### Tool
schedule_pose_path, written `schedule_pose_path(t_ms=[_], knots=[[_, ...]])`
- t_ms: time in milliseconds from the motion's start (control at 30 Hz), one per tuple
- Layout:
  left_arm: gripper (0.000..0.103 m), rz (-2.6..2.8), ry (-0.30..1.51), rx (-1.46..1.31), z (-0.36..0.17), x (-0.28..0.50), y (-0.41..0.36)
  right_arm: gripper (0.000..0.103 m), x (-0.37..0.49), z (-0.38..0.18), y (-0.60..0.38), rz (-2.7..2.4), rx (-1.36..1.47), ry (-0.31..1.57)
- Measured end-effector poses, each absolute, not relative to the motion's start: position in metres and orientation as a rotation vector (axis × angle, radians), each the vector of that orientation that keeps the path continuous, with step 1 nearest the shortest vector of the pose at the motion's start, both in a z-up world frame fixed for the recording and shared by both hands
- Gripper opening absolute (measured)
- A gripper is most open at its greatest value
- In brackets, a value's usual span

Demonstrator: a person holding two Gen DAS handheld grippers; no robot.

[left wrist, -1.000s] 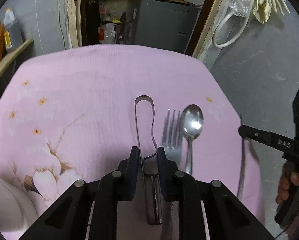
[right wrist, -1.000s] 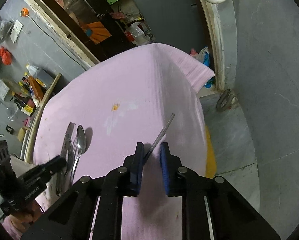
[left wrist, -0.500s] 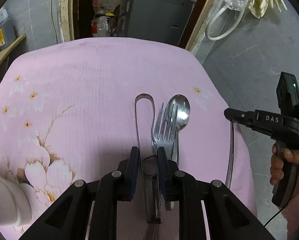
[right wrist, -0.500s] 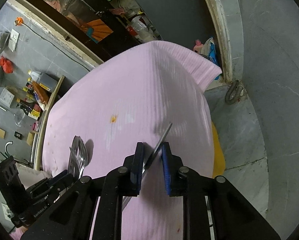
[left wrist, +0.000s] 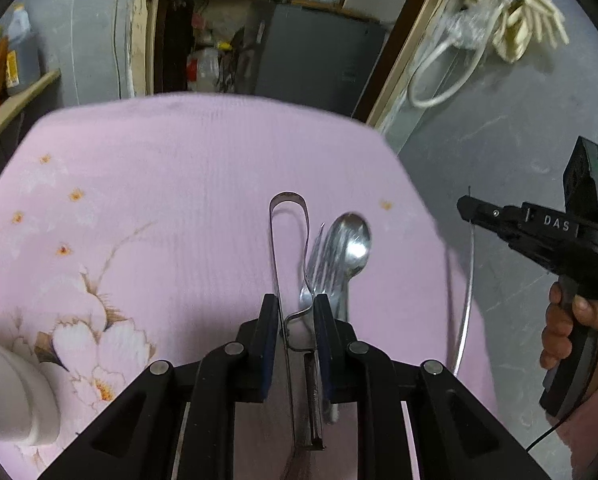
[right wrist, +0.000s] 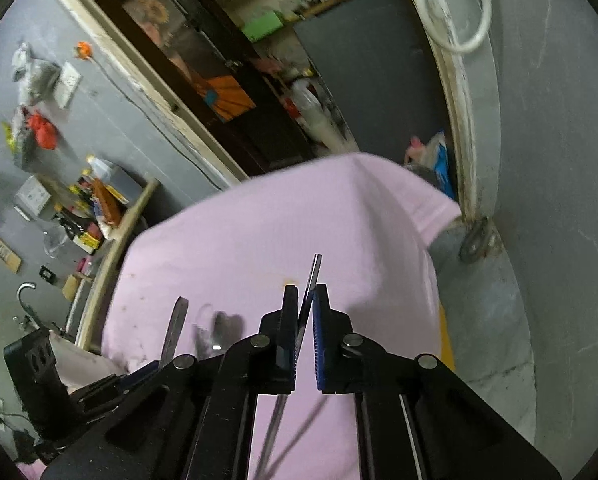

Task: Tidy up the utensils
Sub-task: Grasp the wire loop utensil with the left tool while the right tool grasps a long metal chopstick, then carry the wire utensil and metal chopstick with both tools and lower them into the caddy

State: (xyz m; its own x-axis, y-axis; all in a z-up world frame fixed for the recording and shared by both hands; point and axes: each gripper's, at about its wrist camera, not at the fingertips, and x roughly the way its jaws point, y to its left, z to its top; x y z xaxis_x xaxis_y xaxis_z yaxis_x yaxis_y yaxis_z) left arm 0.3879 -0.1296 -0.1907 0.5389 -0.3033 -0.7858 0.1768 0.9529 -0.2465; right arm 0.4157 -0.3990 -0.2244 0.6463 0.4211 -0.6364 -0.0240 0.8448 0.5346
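Note:
My left gripper [left wrist: 295,308] is shut on steel tongs [left wrist: 277,248], held above the pink flowered tablecloth [left wrist: 179,184]. Their looped end points away from me. A fork [left wrist: 319,264] and a spoon [left wrist: 353,242] lie together on the cloth just right of the tongs. My right gripper [right wrist: 305,292] is shut on a thin flat steel utensil [right wrist: 313,276], lifted above the cloth's right edge. That utensil also shows in the left wrist view [left wrist: 467,300], hanging down from the right gripper [left wrist: 465,208]. The tongs [right wrist: 175,328] and spoon [right wrist: 219,328] show blurred in the right wrist view.
A white container [left wrist: 11,396] stands at the cloth's near left. The cloth's right edge [left wrist: 439,240] drops to grey floor. A wooden shelf [left wrist: 15,92] with bottles is at far left, a dark cabinet [left wrist: 319,60] behind the table.
The right gripper has lifted its flat utensil higher off the cloth. The left gripper has raised the tongs; the fork and spoon now appear farther from it.

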Motion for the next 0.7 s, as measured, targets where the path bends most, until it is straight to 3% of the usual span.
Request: schedule_pose_path(t_ms=[400, 700], knots=[[0.017, -0.311, 0.782, -0.121, -0.147, 0.344, -0.115, 0.004, 0.356, -0.147, -0.353, 0.286, 0.291, 0.651], [0.017, -0.327, 0.676, -0.139, -0.112, 0.307, -0.095, 0.004, 0.321, -0.096, -0.334, 0.289, 0.293, 0.554]])
